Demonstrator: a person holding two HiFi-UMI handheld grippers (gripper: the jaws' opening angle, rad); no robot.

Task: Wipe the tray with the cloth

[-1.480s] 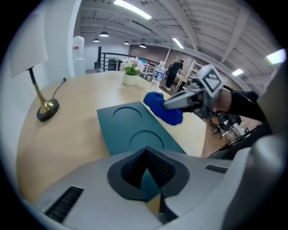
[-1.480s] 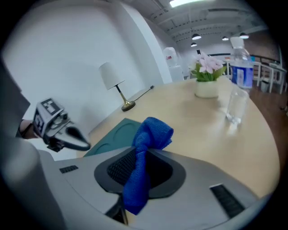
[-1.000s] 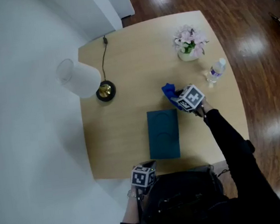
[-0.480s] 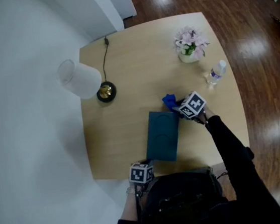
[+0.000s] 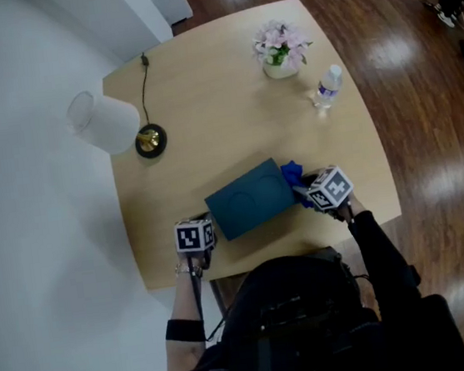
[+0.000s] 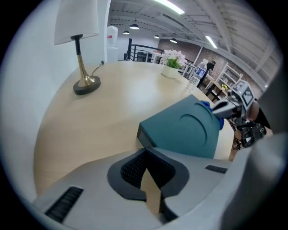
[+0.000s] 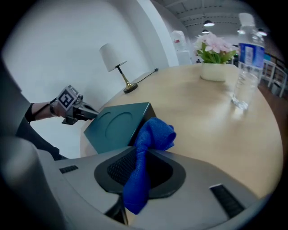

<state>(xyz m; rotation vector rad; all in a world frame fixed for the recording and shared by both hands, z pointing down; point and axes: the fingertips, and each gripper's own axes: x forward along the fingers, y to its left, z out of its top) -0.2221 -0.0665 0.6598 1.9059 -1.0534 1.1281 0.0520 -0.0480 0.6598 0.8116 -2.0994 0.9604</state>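
Observation:
The dark teal tray (image 5: 249, 199) lies slantwise on the wooden table near its front edge. In the left gripper view the tray (image 6: 189, 128) has its near corner just beyond my jaws. The left gripper (image 5: 197, 242) (image 6: 147, 168) stands at that left corner. Its jaws show a narrow gap with bare table behind and nothing in it. The right gripper (image 5: 311, 186) (image 7: 139, 168) is shut on the blue cloth (image 7: 146, 150). The bunched cloth (image 5: 293, 173) hangs out of the jaws at the tray's right end (image 7: 118, 126).
A table lamp (image 5: 105, 122) with a cord stands at the back left. A vase of pink flowers (image 5: 281, 48) and a clear water bottle (image 5: 329, 86) stand at the back right. The table's front edge (image 5: 250, 264) runs just before the person's body.
The tray has turned from lengthwise to slantwise. The right gripper with the cloth came nearer the front edge, beside the tray's right end. The left gripper moved up to the tray's left corner.

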